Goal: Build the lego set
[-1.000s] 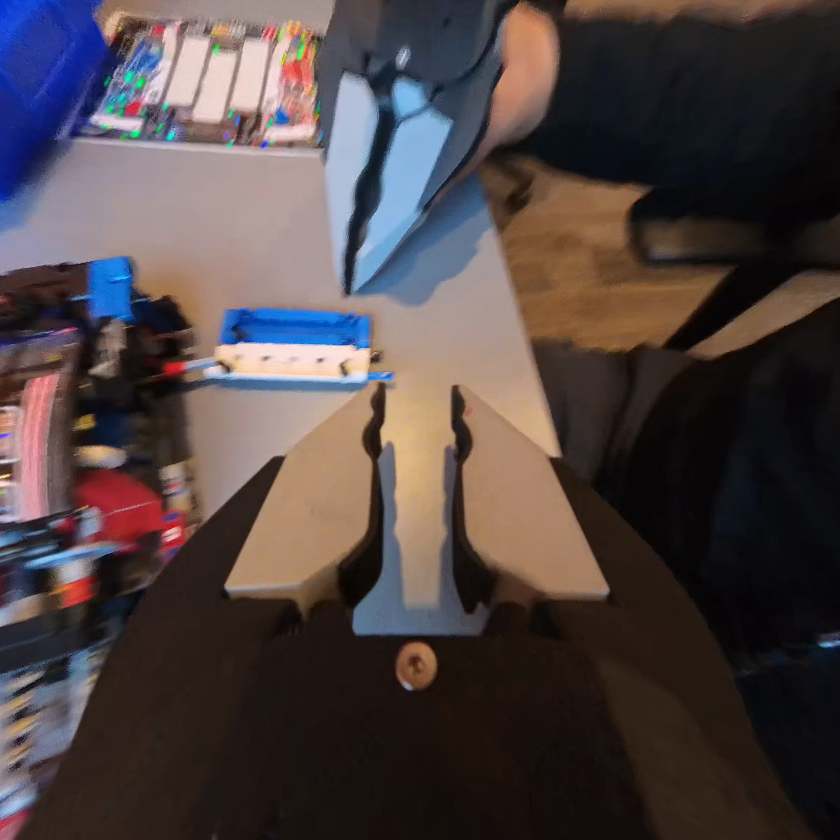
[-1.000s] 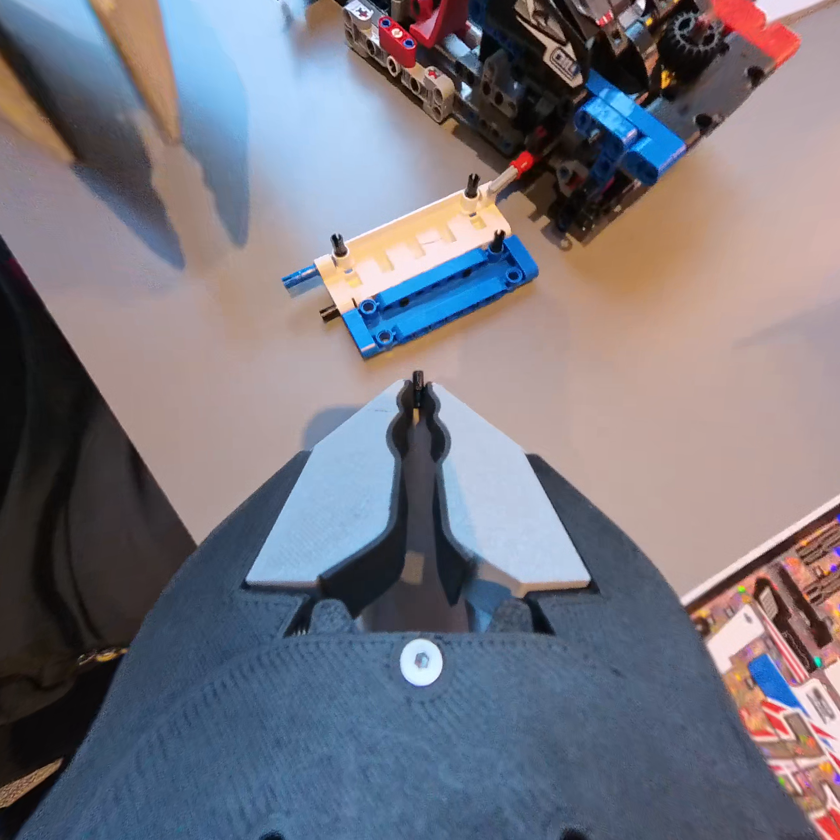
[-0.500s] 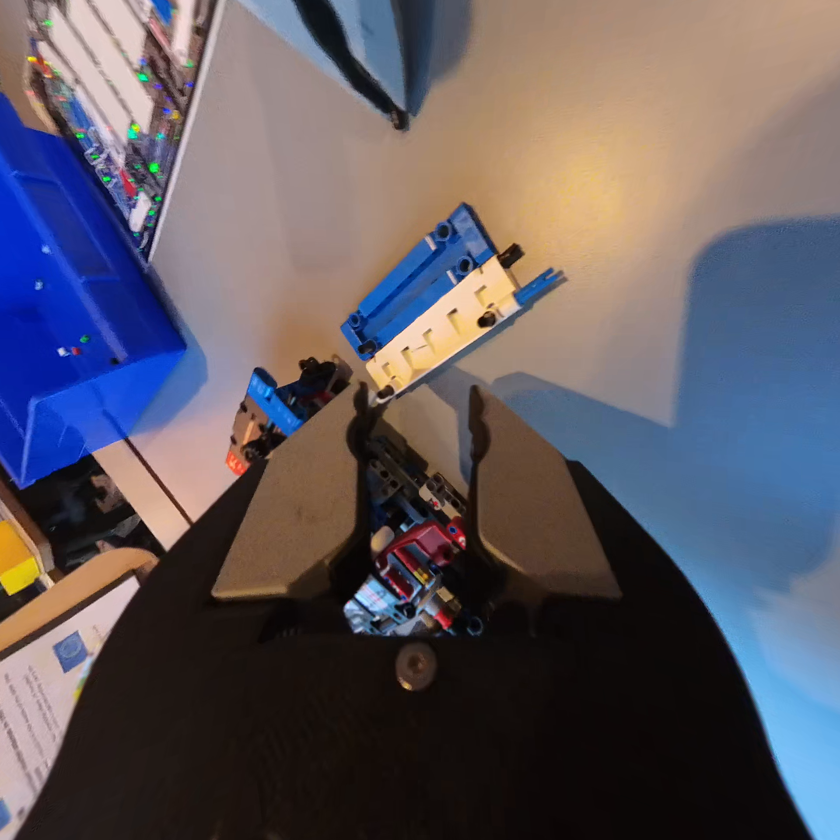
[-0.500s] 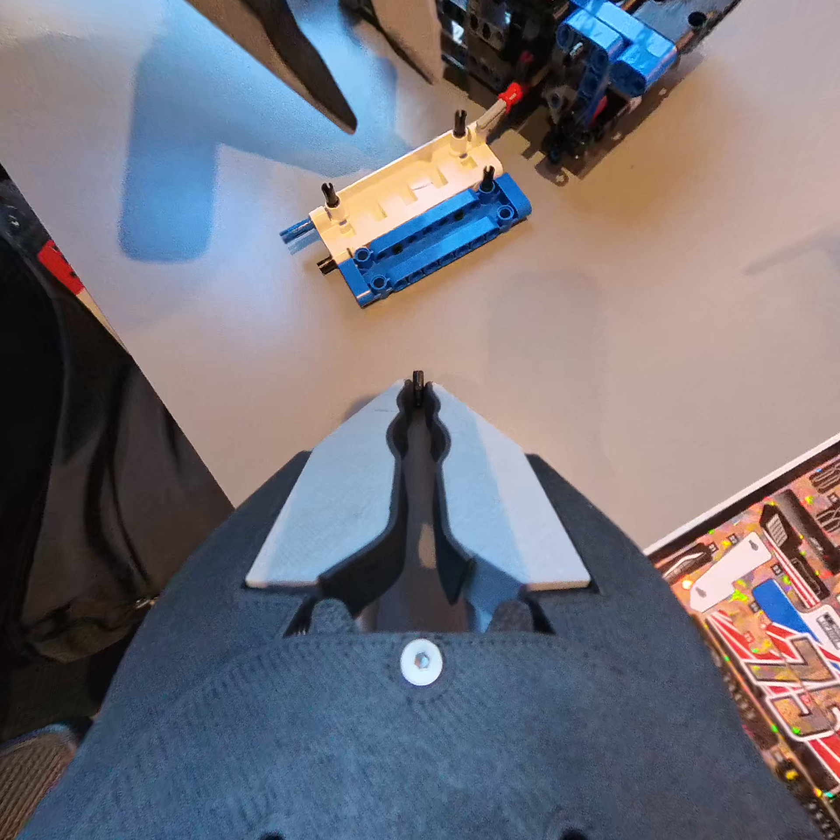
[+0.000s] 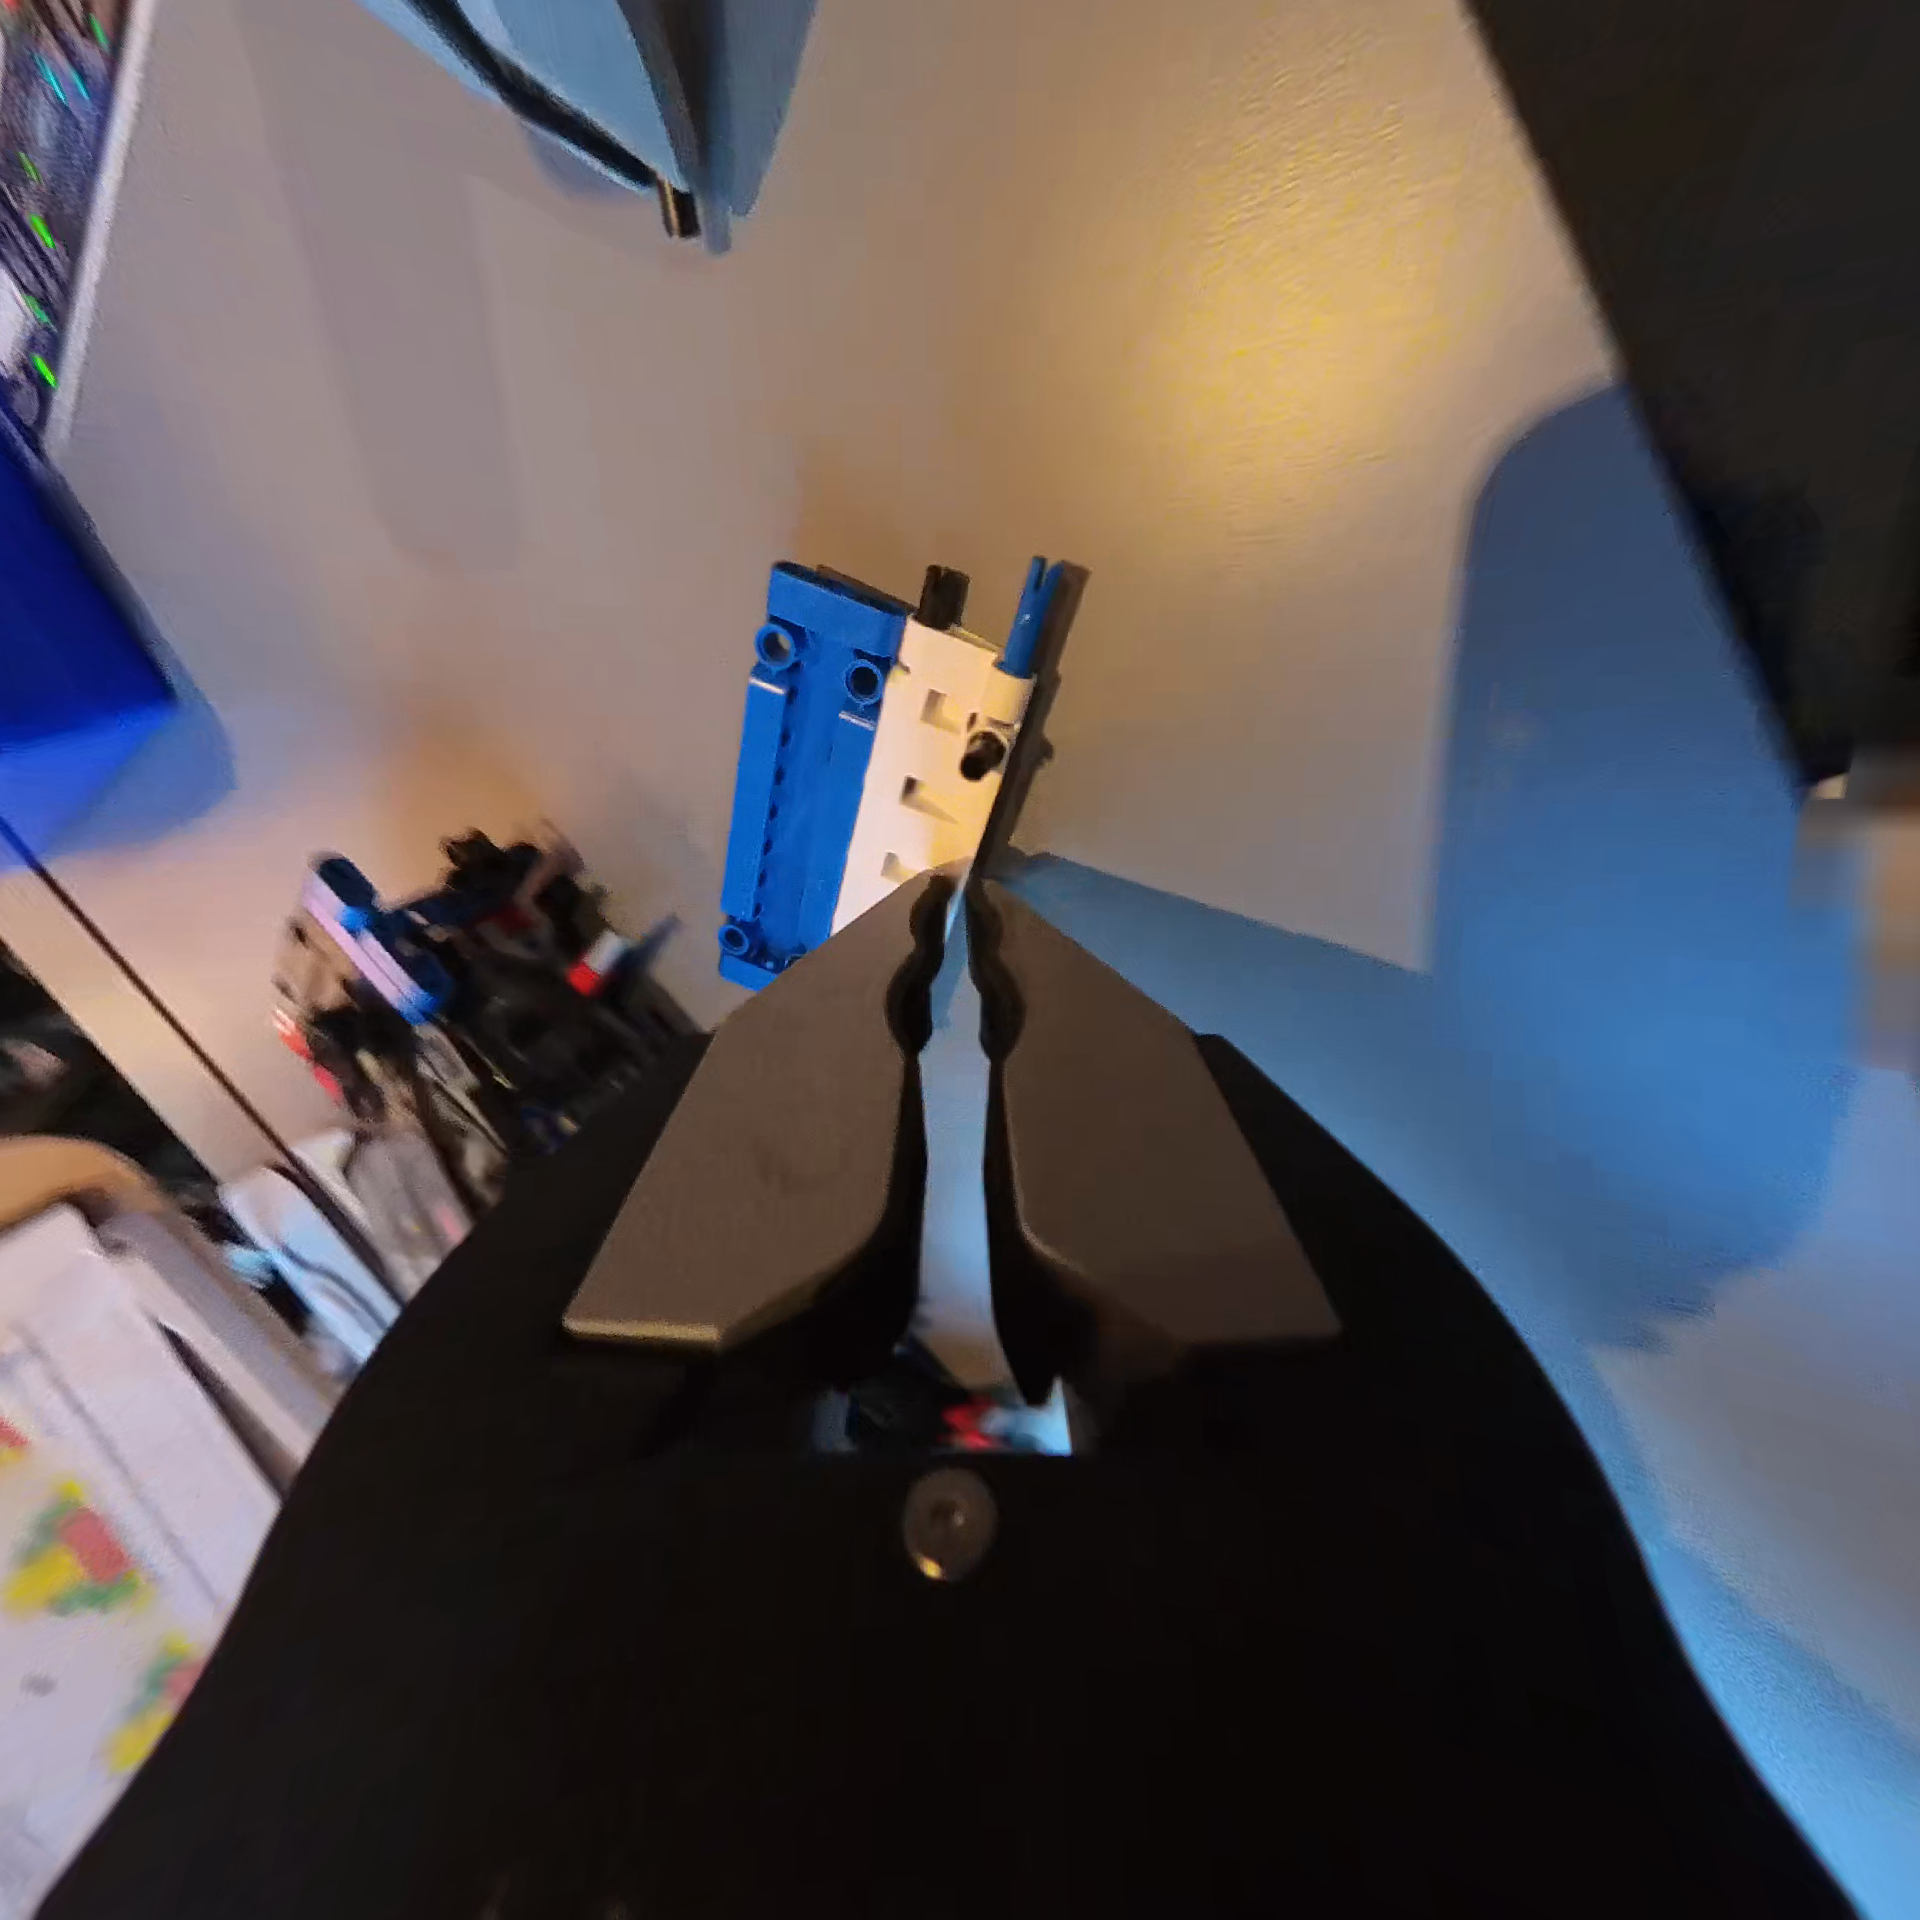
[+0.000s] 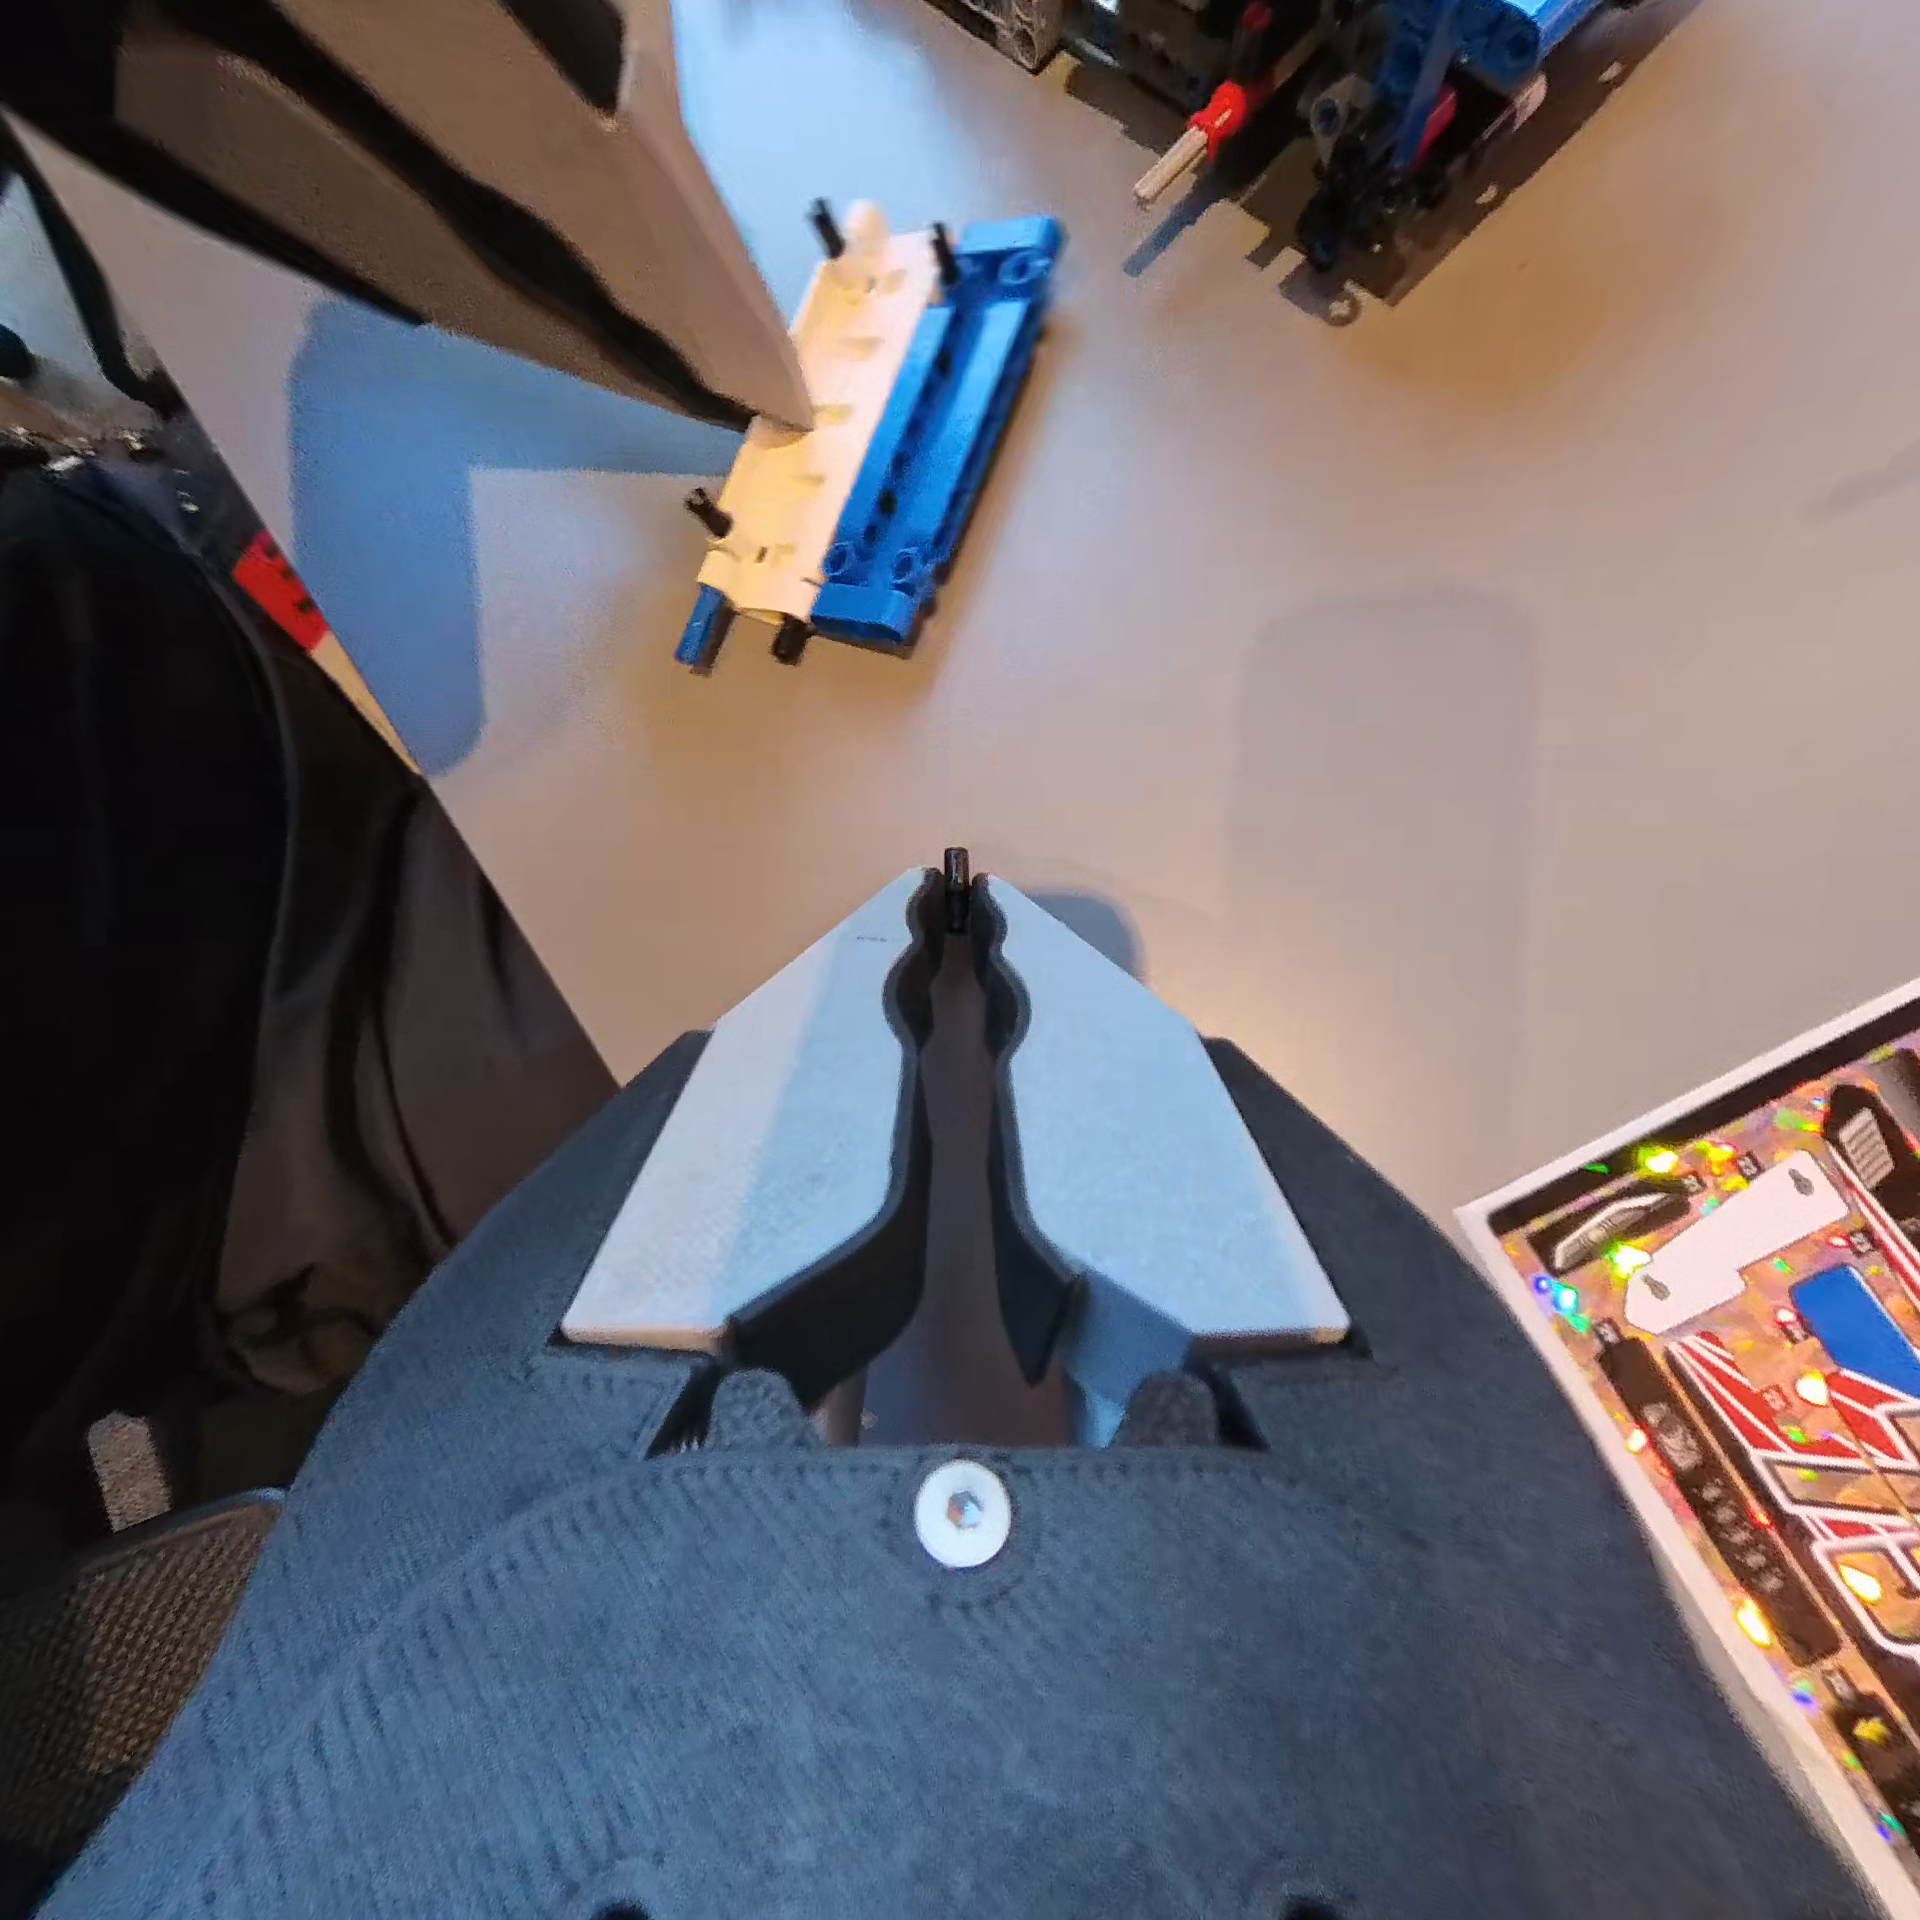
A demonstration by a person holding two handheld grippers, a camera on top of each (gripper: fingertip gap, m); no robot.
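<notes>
A blue and white panel assembly (image 5: 831, 769) with black pins and a blue axle sticking out lies on the grey table; it also shows in the right wrist view (image 6: 914, 436). My left gripper (image 5: 951, 888) is shut on the white panel's long edge, seen from the side in the right wrist view (image 6: 774, 421). My right gripper (image 6: 956, 899) is shut on a small black pin (image 6: 956, 868) that sticks out past its tips. It hovers above the table, short of the assembly, and shows at the top of the left wrist view (image 5: 686, 208).
The large black, blue and red lego car model (image 6: 1403, 125) stands beyond the assembly, with a red-tipped axle pointing at it. A shiny sticker sheet (image 6: 1766, 1351) lies at the right. A blue bin (image 5: 62, 644) is at the left. The table edge and dark clothing are at left (image 6: 208, 935). My right fingertips sit around 11 centimetres from my left ones.
My left gripper has closed on the white panel's edge. The assembly has swung round and moved away from the car's red-tipped axle. My right gripper still holds the pin.
</notes>
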